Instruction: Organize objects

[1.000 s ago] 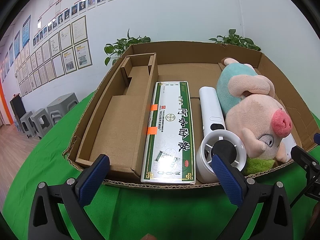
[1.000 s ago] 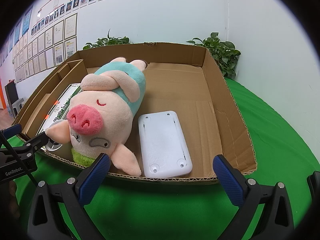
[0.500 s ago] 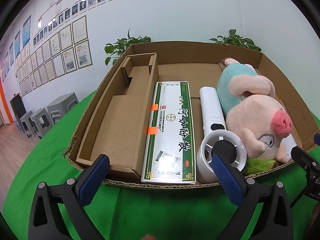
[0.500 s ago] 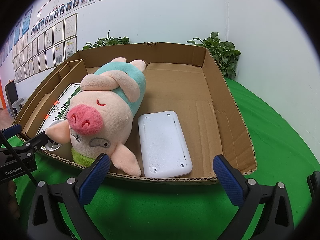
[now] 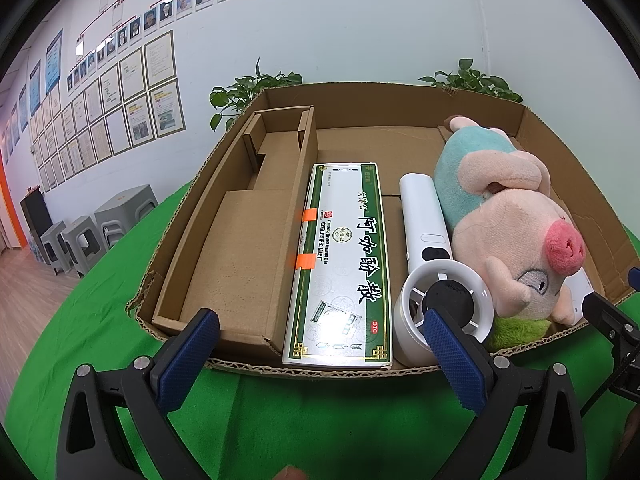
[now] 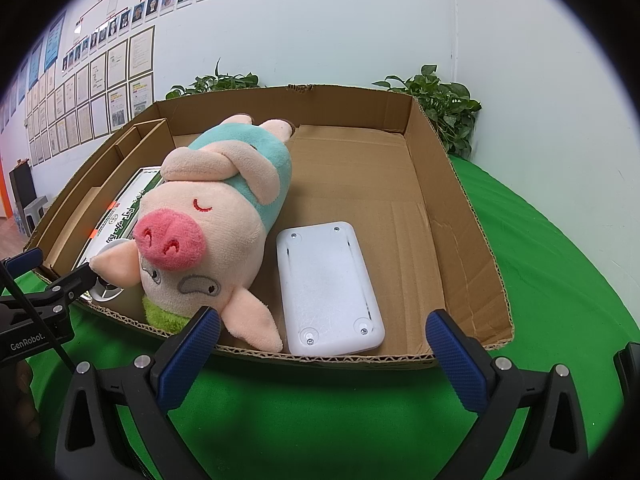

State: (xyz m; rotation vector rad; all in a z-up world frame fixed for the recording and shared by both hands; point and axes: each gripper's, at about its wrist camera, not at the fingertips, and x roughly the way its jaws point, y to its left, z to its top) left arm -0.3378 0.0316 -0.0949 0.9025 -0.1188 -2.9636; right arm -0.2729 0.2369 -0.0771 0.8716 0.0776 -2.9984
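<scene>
Here, a shallow brown cardboard tray (image 5: 532, 128) sits on a green cloth-covered table (image 6: 540, 264), and 4 loose things lie inside it side by side. The long green-and-white printed carton (image 5: 344, 264) lies flat with its long axis running from the near rim toward the far wall, pressed against a folded brown cardboard divider (image 5: 248, 240) on its left. Just to its right, the white handheld fan (image 5: 430, 248) lies parallel, its round head at the near rim and its handle pointing away. The pink plush pig in a teal shirt (image 6: 216, 216) lies along the same direction, snout and ears toward the near rim, feet toward the far wall, touching the fan. In the right wrist view, the flat white rounded-rectangle case (image 6: 328, 288) lies screw side up just right of the pig, its long axis also near to far. The pig hides most of the fan in that view, and in the left wrist view only a corner of the case shows. The left gripper (image 5: 320, 356) hovers before the near rim with its blue-padded jaws spread wide, holding nothing; the right gripper (image 6: 324, 356) hangs likewise, jaws wide apart and empty, in front of the case.
</scene>
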